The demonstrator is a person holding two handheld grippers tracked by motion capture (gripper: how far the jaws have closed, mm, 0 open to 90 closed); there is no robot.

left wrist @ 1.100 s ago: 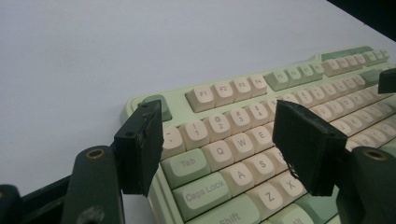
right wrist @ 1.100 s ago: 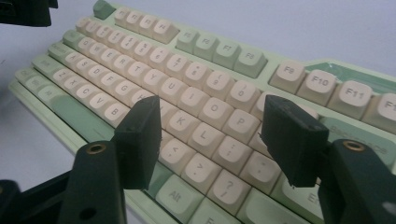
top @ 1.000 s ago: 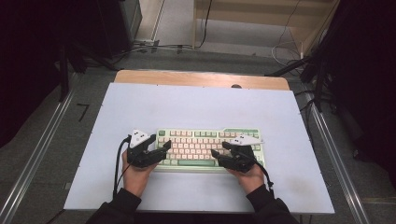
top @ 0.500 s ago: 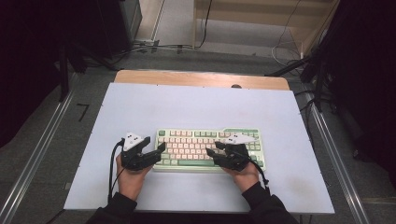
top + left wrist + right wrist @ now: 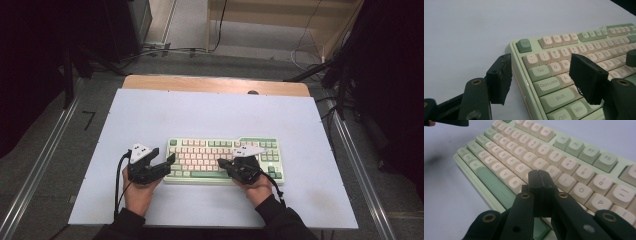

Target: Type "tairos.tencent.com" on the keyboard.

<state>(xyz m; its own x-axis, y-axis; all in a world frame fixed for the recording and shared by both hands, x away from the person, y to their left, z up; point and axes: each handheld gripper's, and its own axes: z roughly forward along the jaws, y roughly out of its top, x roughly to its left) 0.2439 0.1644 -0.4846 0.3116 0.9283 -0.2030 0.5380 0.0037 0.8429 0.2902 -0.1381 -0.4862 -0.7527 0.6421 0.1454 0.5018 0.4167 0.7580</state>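
Note:
A pale green keyboard with cream and green keys lies near the front of the white table. My left gripper is open at the keyboard's left end. In the left gripper view its jaws stand wide apart, one beside the keyboard and one over the Caps Lock and A keys, touching nothing. My right gripper is shut above the middle keys. Its jaws have just been closing and are now pressed together with nothing between them, over the keyboard near the letter rows.
A wooden strip runs along the table's far edge. Metal rails flank the table, with cables on the floor behind. White table surface lies bare left, right and beyond the keyboard.
The right gripper's jaws have come together. Both hands stayed nearly where they were at the keyboard's front edge.

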